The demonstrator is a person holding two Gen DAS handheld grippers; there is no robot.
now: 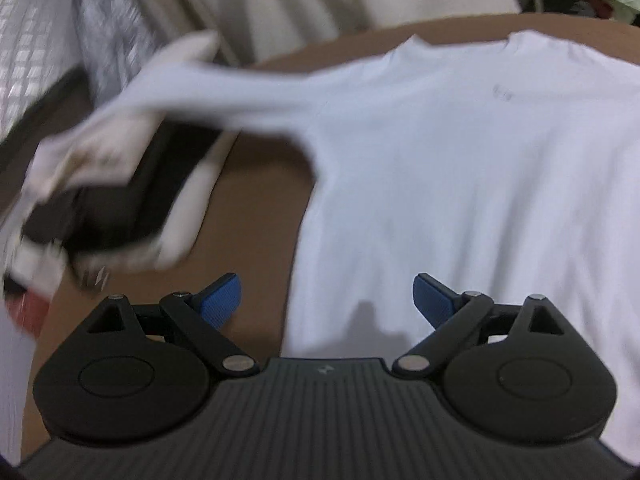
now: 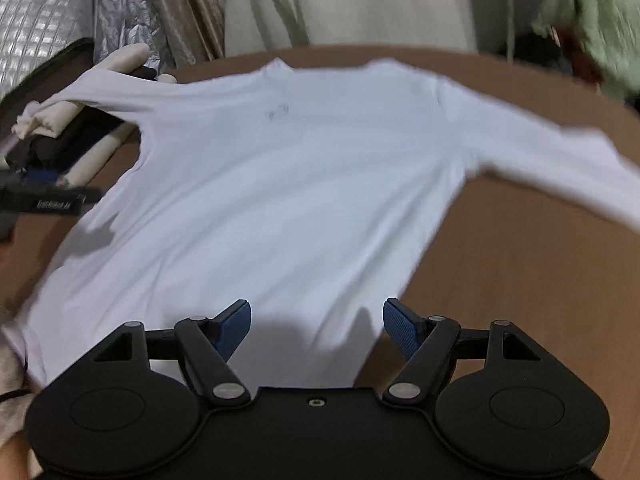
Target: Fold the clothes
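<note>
Left gripper: fingers spread, empty, over shirt's left hem at counter's near edge. White long-sleeve shirt lies flat, unfolded; left sleeve drapes off counter's left edge. Right gripper: fingers spread, empty; all folds remain.

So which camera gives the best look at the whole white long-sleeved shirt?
The right wrist view: the white long-sleeved shirt shows collar, body and both sleeves. The left wrist view cuts off its right side.
</note>
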